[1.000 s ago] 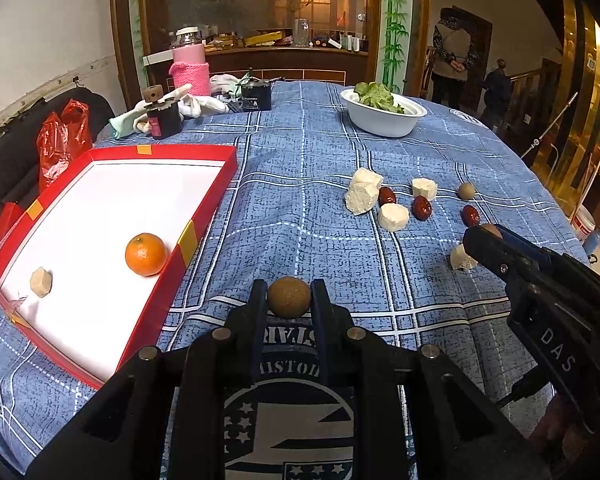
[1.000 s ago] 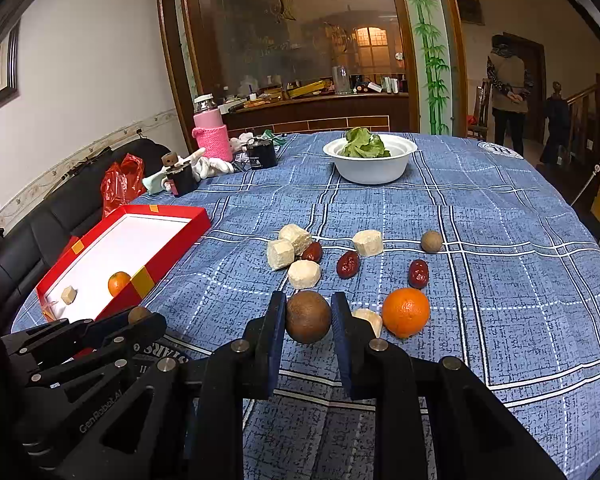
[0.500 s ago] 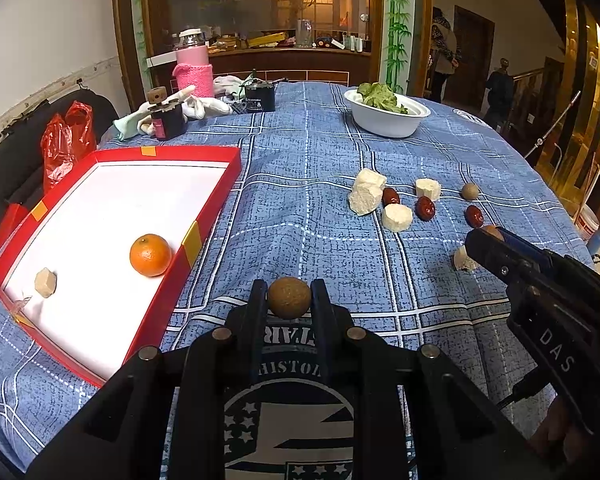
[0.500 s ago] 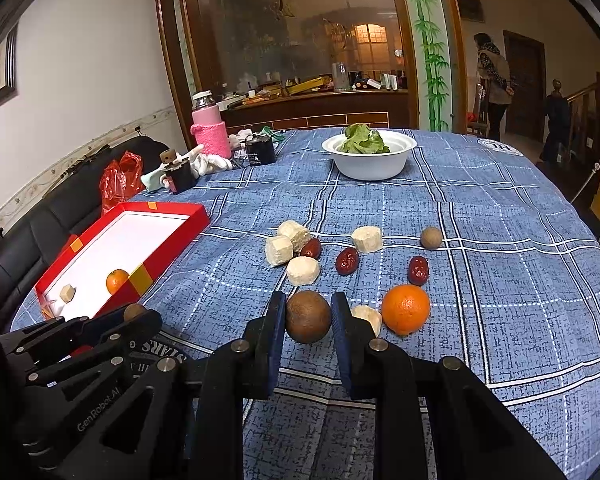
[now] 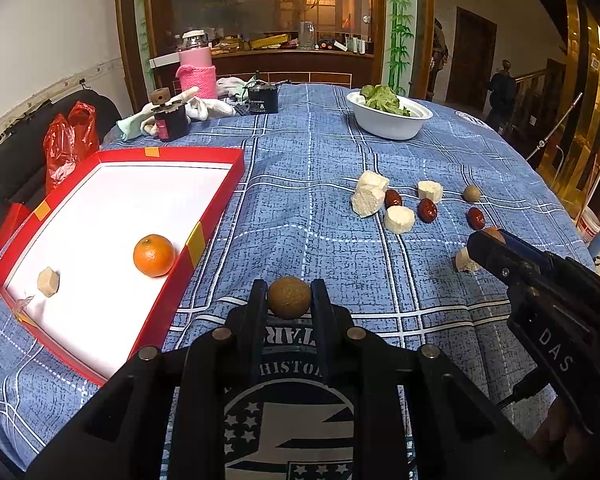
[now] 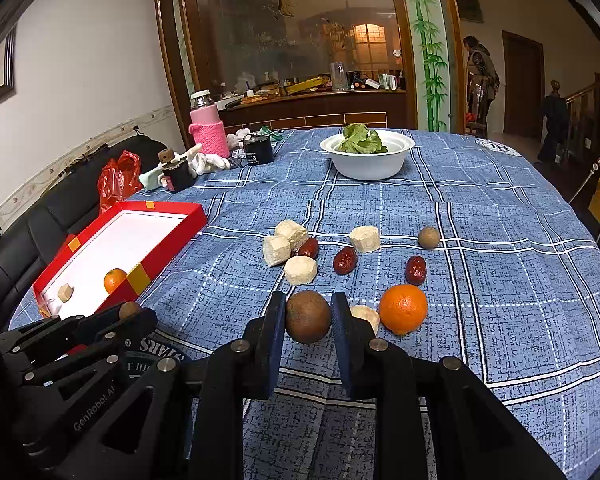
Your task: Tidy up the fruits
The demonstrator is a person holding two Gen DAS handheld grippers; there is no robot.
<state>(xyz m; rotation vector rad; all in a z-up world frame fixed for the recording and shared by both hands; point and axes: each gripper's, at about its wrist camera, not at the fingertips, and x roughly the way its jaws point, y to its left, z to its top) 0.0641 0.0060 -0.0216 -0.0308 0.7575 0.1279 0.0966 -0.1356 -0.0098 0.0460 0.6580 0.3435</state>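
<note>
My left gripper (image 5: 289,300) is shut on a small brown round fruit (image 5: 289,297), just right of the red box (image 5: 216,200). The box holds an orange (image 5: 153,255) and a pale chunk (image 5: 48,281). My right gripper (image 6: 307,316) is shut on a larger brown round fruit (image 6: 308,316) above the blue cloth. An orange (image 6: 403,309) and a pale chunk (image 6: 365,316) lie just right of it. Farther back lie red dates (image 6: 345,260), pale chunks (image 6: 277,249) and another brown fruit (image 6: 428,237). The left gripper (image 6: 130,312) also shows at the lower left of the right wrist view.
A white bowl of lettuce (image 6: 367,156) stands at the back of the table. A pink bottle (image 6: 208,130), dark jars (image 6: 259,150) and white gloves (image 6: 208,162) crowd the back left. A black sofa with a red bag (image 6: 116,182) borders the left edge. People stand in the far doorway.
</note>
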